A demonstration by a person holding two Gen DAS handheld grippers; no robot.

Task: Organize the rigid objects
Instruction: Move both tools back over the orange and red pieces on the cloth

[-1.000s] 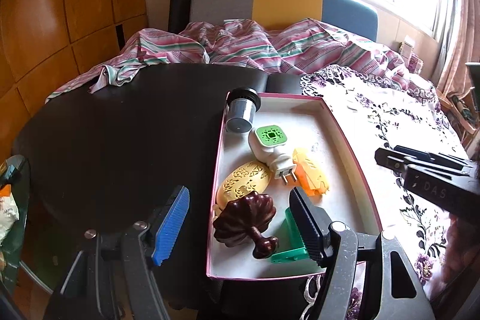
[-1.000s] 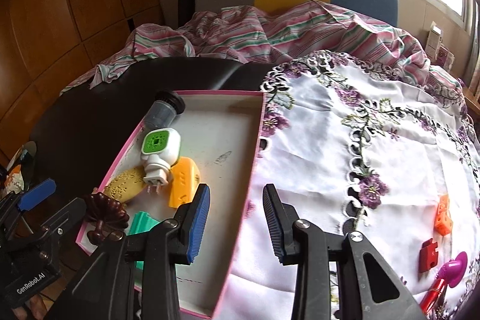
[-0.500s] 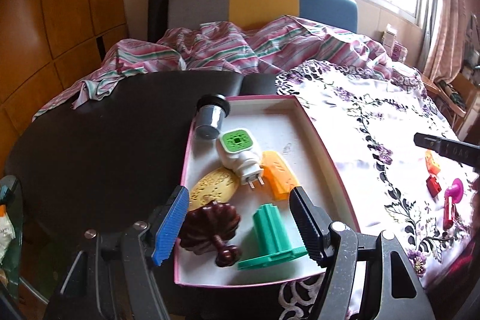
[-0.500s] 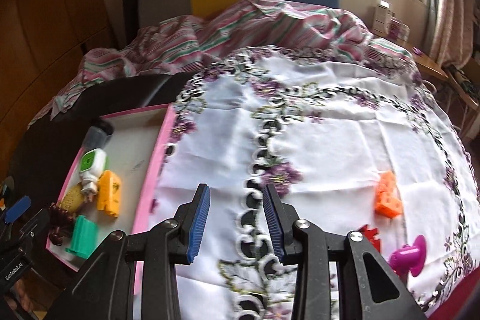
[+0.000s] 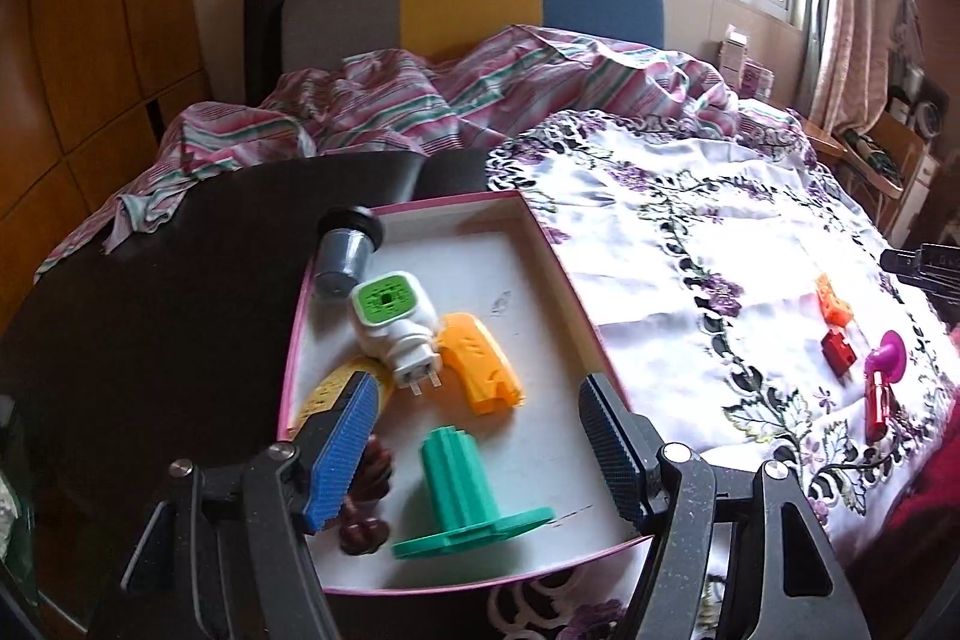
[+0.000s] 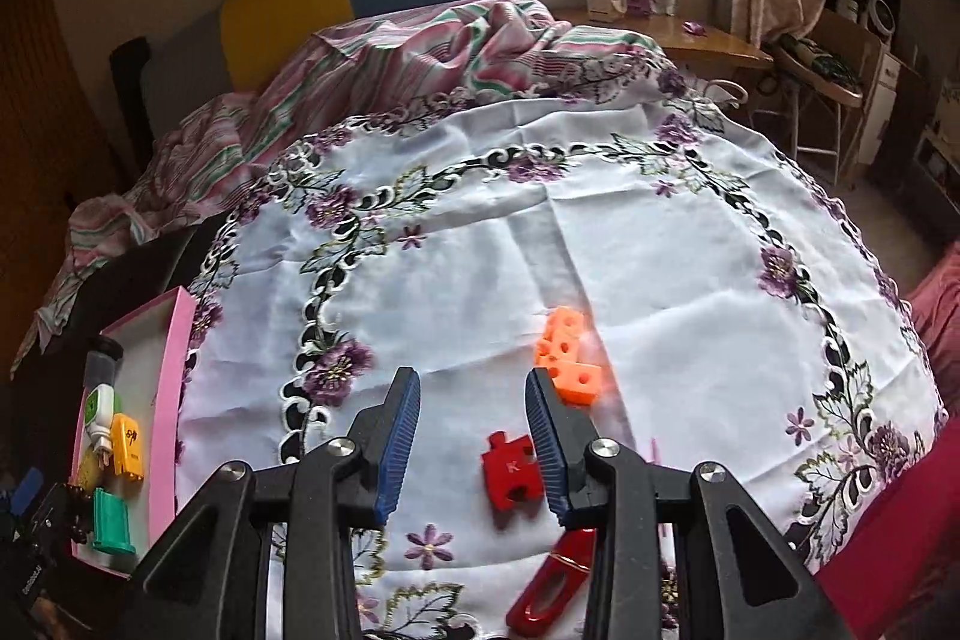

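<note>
Right gripper [image 6: 471,436]: jaws standing part-open, gripping nothing, hovering over the embroidered tablecloth [image 6: 540,250]. Red puzzle piece [image 6: 510,469] lying by its right finger; orange block [image 6: 567,355] just beyond.

Left gripper [image 5: 474,451]: released, empty, hovering above the pink-rimmed tray [image 5: 570,280] holding a green spool [image 5: 465,490]; brown ornament [image 5: 366,490] partly hiding behind its left finger.

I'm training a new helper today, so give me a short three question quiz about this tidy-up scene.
1. True or false: the green spool lies inside the pink-edged tray.
2. Which lies on the flowered tablecloth? A: orange block; B: white plug; C: grey cup.
3. Fill in: the right hand-held gripper hovers with open jaws nearest the red ____ piece.

Key: 1 true; 2 A; 3 puzzle.
</note>
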